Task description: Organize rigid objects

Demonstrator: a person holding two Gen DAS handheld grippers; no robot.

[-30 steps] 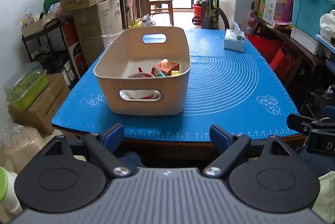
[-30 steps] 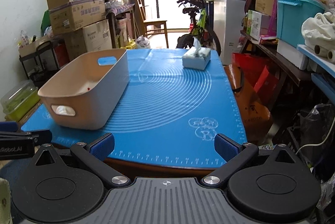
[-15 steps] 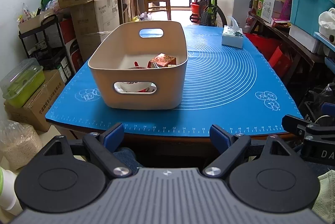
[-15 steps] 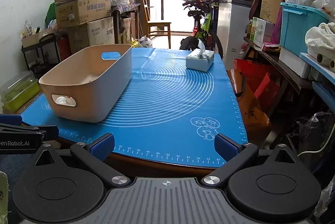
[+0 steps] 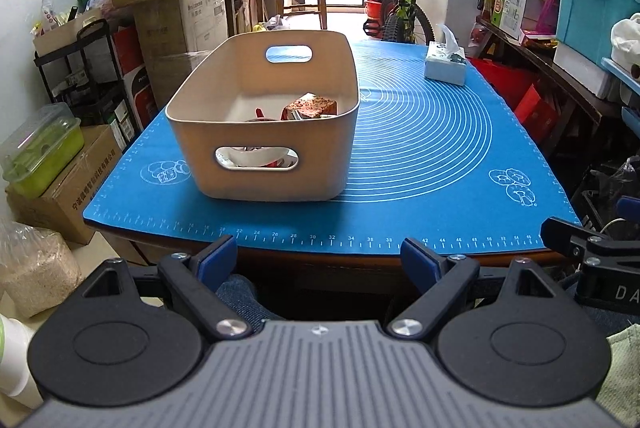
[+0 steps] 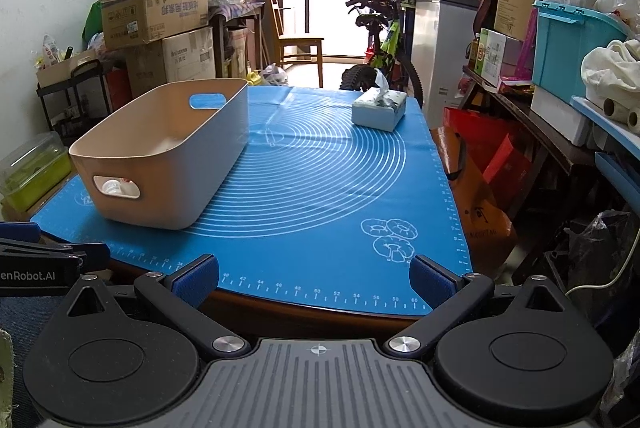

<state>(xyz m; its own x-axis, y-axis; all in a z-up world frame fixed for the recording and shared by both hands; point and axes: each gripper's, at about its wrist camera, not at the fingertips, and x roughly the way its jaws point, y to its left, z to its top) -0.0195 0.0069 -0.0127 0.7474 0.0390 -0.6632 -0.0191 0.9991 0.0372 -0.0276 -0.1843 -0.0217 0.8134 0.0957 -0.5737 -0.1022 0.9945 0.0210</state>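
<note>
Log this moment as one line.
left gripper open, empty | right gripper open, empty | bin holds items | mat otherwise bare

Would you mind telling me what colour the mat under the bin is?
Blue with white concentric rings; the mat shows best in the left wrist view.

A mat (image 5: 420, 155) lies on the table in front of me. On its left part sits a bin (image 5: 264, 131), with small things inside (I can't tell what they all are). A tissue box (image 5: 445, 65) sits on the mat's far right corner, well apart from the bin. A bike (image 6: 380, 43) stands behind the table.
</note>
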